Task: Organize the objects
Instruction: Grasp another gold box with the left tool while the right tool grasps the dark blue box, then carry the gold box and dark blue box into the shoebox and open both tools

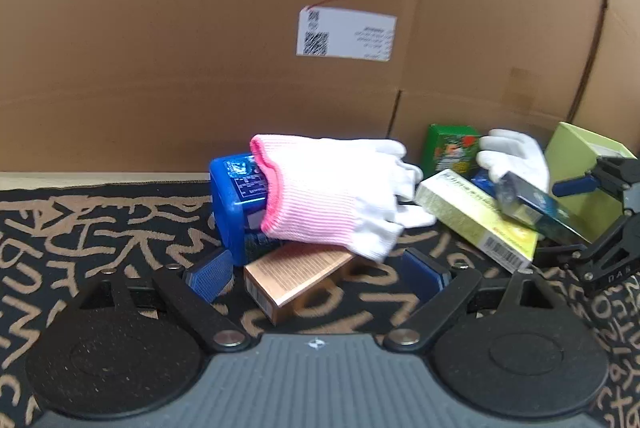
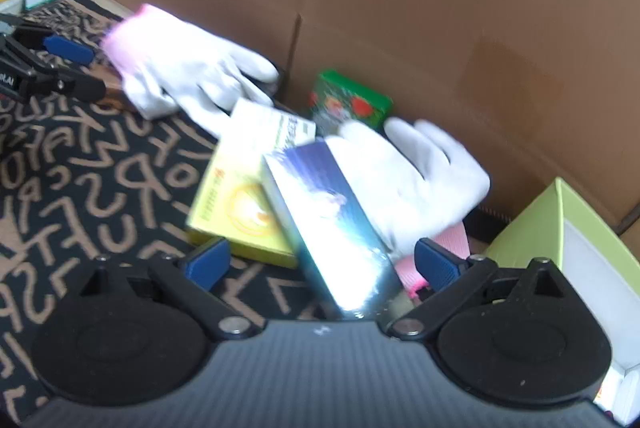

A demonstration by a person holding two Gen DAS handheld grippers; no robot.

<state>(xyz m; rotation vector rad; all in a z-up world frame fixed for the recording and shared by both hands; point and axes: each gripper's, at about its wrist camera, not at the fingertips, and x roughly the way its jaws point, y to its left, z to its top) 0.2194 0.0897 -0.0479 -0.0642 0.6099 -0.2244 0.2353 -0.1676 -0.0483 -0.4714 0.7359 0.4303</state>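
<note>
Behind everything we see a tall cardboard box (image 1: pixel 240 28), our landmark, rising from a black mat (image 1: pixel 80 228) scrawled with tan letters.

From the left wrist, our left gripper (image 1: pixel 316 274) stands wide open, gripping nothing; a copper carton (image 1: pixel 296 276) lies between its blue ribbed pads. Beyond, toward the cardboard, a knitted pink-cuffed glove (image 1: pixel 332 196) drapes a blue box (image 1: pixel 232 204).

From the right wrist, our right gripper (image 2: pixel 320 264) gapes wide, pads clear of the glossy blue carton (image 2: pixel 332 228) between them. That carton overlaps a yellow carton (image 2: pixel 236 204); a white glove (image 2: pixel 416 180) and green box (image 2: pixel 348 104) lie nearer the cardboard. Right, an open lime-green box (image 2: pixel 560 228) shows a white interior.
</note>
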